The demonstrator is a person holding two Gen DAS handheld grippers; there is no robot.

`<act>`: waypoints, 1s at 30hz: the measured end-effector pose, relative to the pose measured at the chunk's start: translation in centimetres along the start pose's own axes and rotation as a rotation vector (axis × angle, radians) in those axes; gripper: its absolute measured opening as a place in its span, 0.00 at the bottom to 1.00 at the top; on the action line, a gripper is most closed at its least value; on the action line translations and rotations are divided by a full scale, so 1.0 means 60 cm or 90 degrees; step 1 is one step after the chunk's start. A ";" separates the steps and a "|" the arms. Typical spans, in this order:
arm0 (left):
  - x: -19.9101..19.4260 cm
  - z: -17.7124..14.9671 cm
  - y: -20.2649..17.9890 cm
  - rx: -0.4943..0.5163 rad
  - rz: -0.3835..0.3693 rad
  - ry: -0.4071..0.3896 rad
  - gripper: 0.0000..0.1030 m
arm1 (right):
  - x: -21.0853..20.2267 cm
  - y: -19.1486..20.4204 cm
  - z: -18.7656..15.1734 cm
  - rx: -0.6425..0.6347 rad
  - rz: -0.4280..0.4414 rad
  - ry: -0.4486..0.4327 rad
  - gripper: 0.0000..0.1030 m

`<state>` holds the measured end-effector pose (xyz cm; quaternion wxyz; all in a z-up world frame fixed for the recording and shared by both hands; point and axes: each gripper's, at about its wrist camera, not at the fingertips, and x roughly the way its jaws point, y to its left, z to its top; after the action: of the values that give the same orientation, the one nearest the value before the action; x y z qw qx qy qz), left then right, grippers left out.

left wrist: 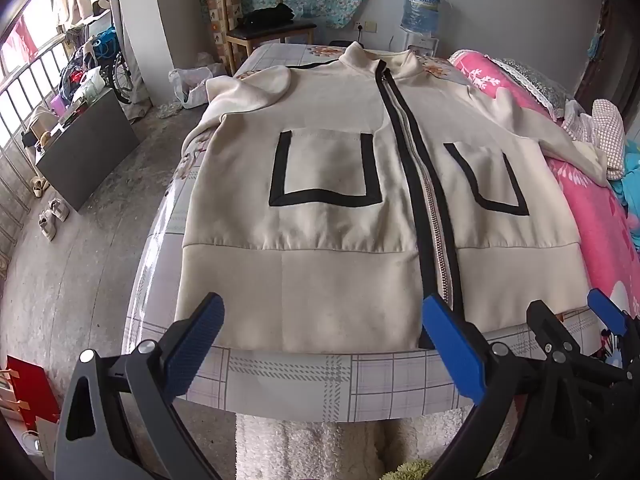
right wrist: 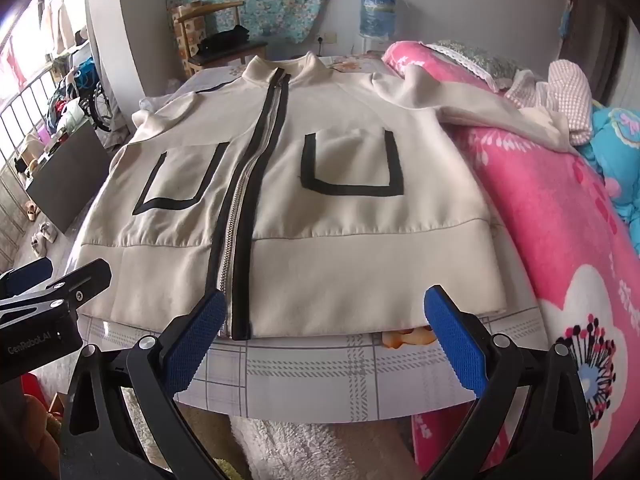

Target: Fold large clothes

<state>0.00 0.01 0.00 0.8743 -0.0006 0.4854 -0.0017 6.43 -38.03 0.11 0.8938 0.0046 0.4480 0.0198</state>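
A cream zip-up jacket (left wrist: 332,184) with black trim and two black-edged pockets lies flat, front up, on the checked bed sheet (left wrist: 304,376); it also shows in the right wrist view (right wrist: 340,200). Its collar is at the far end and its hem faces me. My left gripper (left wrist: 320,344) is open and empty, just in front of the hem's left half. My right gripper (right wrist: 324,340) is open and empty, just in front of the hem's right half. The right sleeve (right wrist: 480,108) drapes over the pink blanket.
A pink flowered blanket (right wrist: 560,220) is piled along the bed's right side. A wooden chair (left wrist: 260,20) and a water bottle (left wrist: 420,8) stand beyond the bed. A grey cabinet (left wrist: 80,152) and shoes are on the floor at left. A white rug (left wrist: 320,448) lies below.
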 end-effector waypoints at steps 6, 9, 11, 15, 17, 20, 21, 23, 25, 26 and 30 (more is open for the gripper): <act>-0.001 -0.001 -0.001 0.000 0.000 0.002 0.95 | 0.000 -0.003 -0.001 0.004 -0.003 0.003 0.92; -0.001 0.000 -0.001 0.001 0.002 0.001 0.95 | -0.003 -0.004 -0.001 0.005 -0.006 0.003 0.92; -0.002 -0.001 -0.002 0.001 0.001 0.001 0.95 | 0.001 0.003 0.001 0.001 -0.004 0.004 0.92; -0.001 0.000 -0.002 0.000 0.003 0.003 0.95 | 0.000 0.002 0.005 0.000 -0.004 0.003 0.92; 0.003 -0.002 -0.001 0.000 0.003 0.003 0.95 | 0.001 0.001 0.002 0.000 -0.003 0.000 0.92; 0.005 0.001 0.003 -0.001 0.003 0.001 0.95 | 0.000 0.003 0.003 -0.003 -0.004 -0.001 0.92; 0.005 0.001 0.006 -0.001 0.003 0.001 0.95 | 0.001 0.003 0.003 -0.003 -0.004 -0.002 0.92; 0.004 -0.001 0.005 -0.002 0.003 0.000 0.95 | 0.000 0.004 0.002 -0.005 -0.006 -0.004 0.92; 0.002 0.001 0.008 -0.005 0.002 0.002 0.95 | -0.001 0.003 0.003 -0.004 -0.006 -0.003 0.92; 0.001 0.001 0.008 -0.005 0.002 0.002 0.95 | -0.001 0.003 0.004 -0.005 -0.006 -0.003 0.92; 0.002 0.001 0.008 -0.006 0.001 0.001 0.95 | -0.001 0.002 0.004 -0.005 -0.008 -0.004 0.92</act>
<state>0.09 0.49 -0.06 0.8737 -0.0043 0.4864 0.0016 6.59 -37.89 0.28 0.8953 -0.0019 0.4453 0.0162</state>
